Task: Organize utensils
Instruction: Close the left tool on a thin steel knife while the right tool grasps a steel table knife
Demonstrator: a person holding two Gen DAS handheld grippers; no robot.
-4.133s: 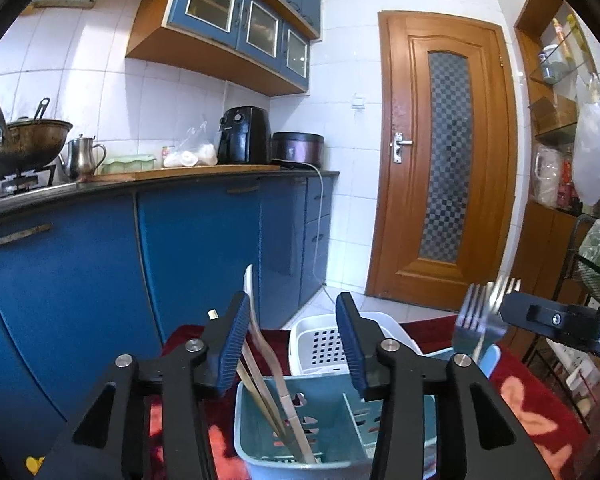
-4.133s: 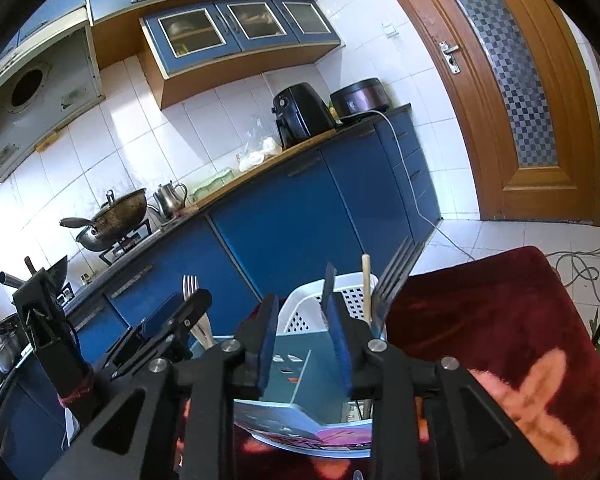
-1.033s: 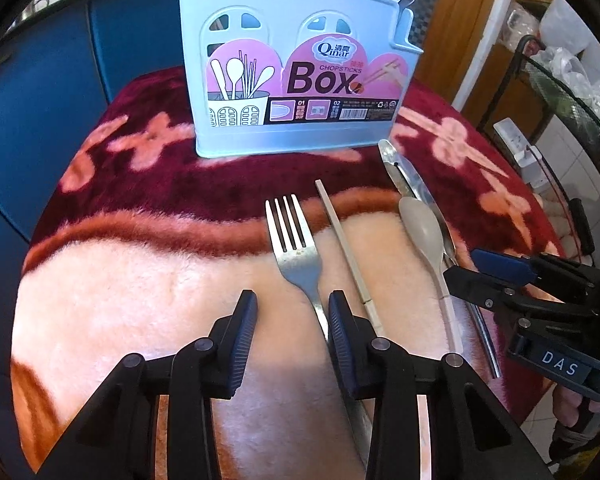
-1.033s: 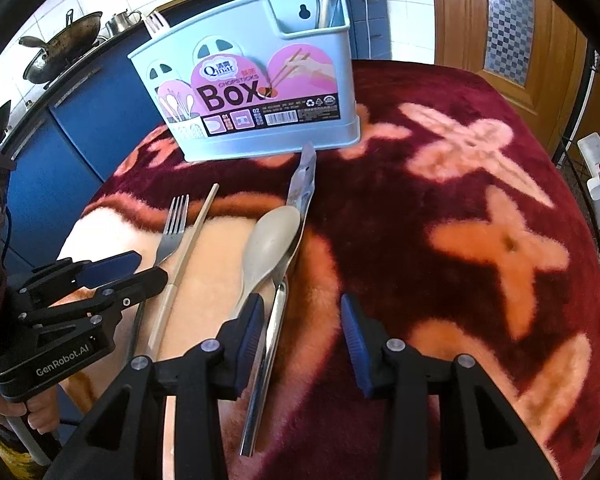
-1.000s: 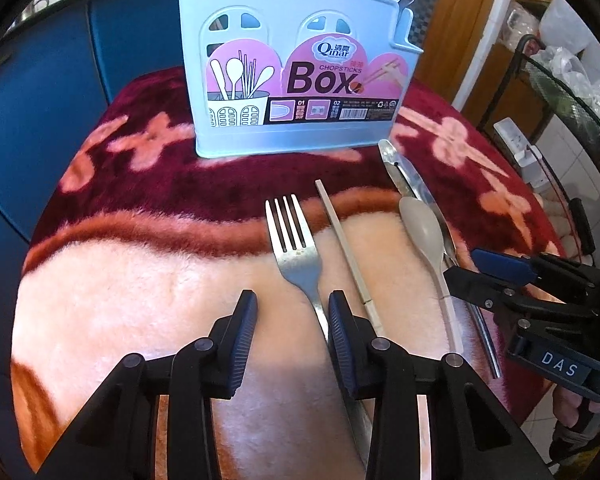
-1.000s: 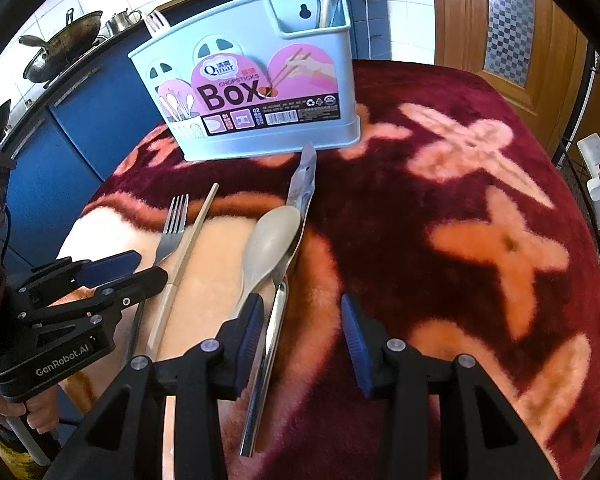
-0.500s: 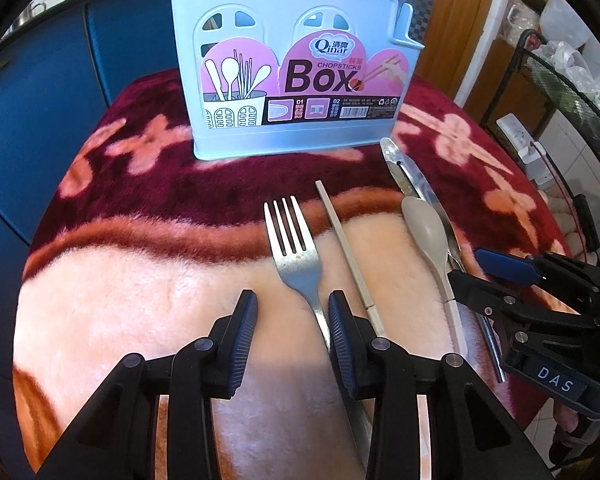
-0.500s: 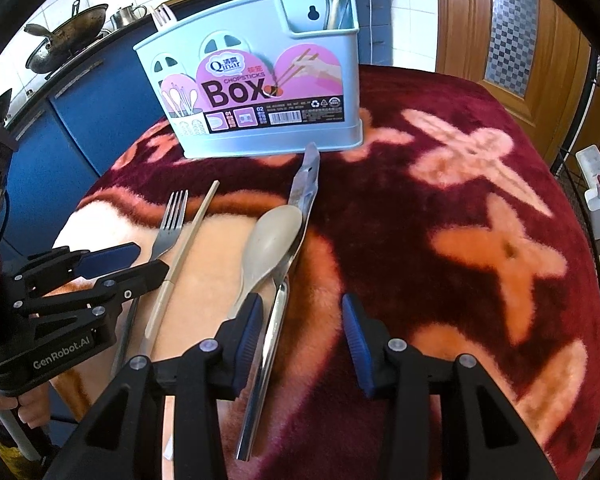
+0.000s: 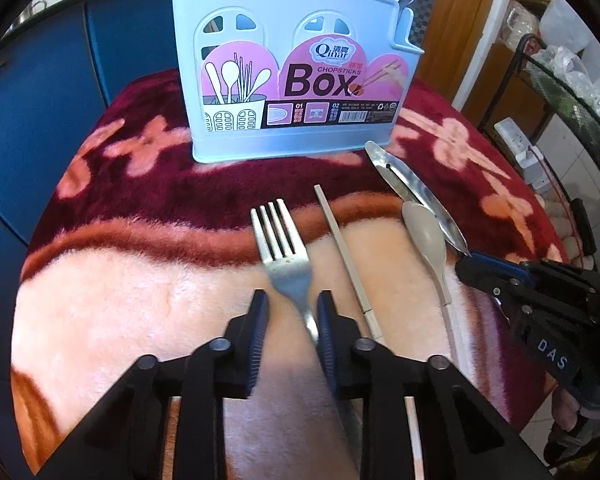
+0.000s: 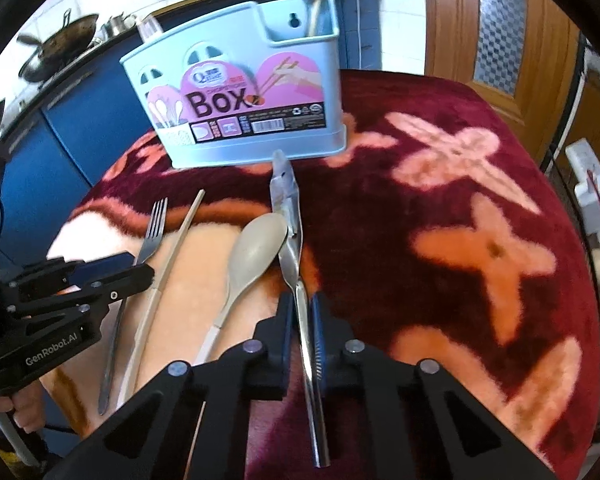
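Left wrist view puts our left tool (image 9: pixel 289 312) low over the table (image 9: pixel 100 272), its jaws parted around the neck of the fork (image 9: pixel 282 248), whose tines point to 12 o'clock toward the blue utensil box (image 9: pixel 292 76); we cannot tell whether the pads touch the metal. A chopstick (image 9: pixel 344 256) lies just beside the fork at 3 o'clock, then a beige spoon (image 9: pixel 426 236). Right wrist view shows our right tool (image 10: pixel 300 320) nearly closed around the steel tongs (image 10: pixel 290 220), which run straight to 12 o'clock, tip near the box's base, the spoon touching them at 9 o'clock.
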